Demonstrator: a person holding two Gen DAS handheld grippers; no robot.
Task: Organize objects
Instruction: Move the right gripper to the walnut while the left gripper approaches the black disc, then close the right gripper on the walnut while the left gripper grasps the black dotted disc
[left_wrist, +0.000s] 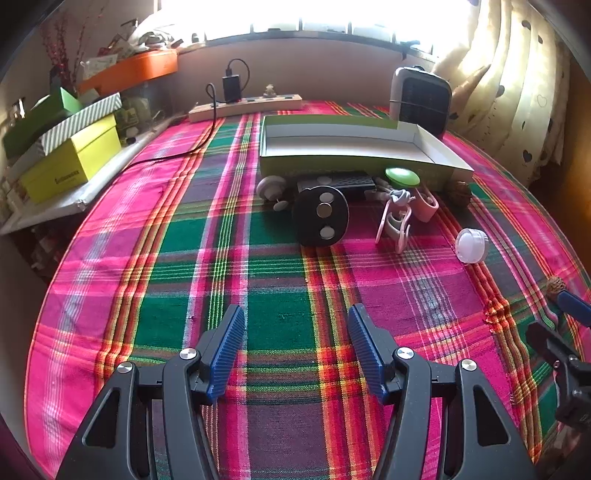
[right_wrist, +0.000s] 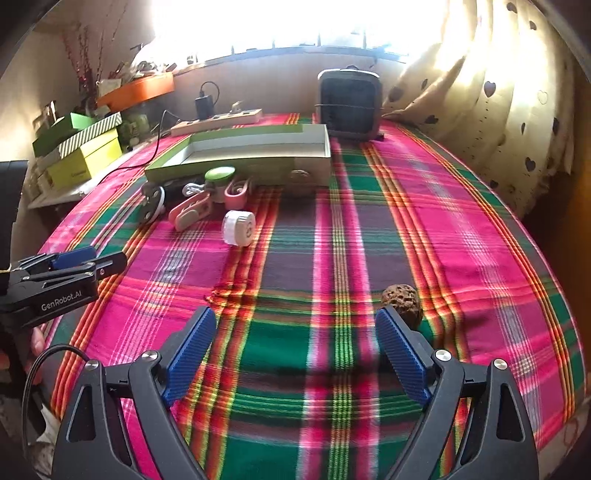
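An open shallow green-and-white box (left_wrist: 354, 147) lies at the far middle of the plaid cloth. Along its near side sit a black disc with metal dots (left_wrist: 321, 216), a green lid (left_wrist: 402, 176), pink clips (left_wrist: 395, 225), a white suction piece (left_wrist: 271, 186) and a walnut (left_wrist: 460, 192). A white round cap (right_wrist: 239, 228) lies alone nearer me. A second walnut (right_wrist: 402, 301) rests just past my right gripper's right fingertip, outside the jaws. My right gripper (right_wrist: 295, 321) is open and holds nothing. My left gripper (left_wrist: 295, 317) is open over bare cloth.
A dark heater (right_wrist: 349, 103) stands at the back right beside the curtain (right_wrist: 498, 110). A power strip (left_wrist: 245, 105) with a charger and cable lies behind the box. Stacked boxes (left_wrist: 70, 158) fill a shelf at the left. The cloth (right_wrist: 221, 295) is wrinkled near me.
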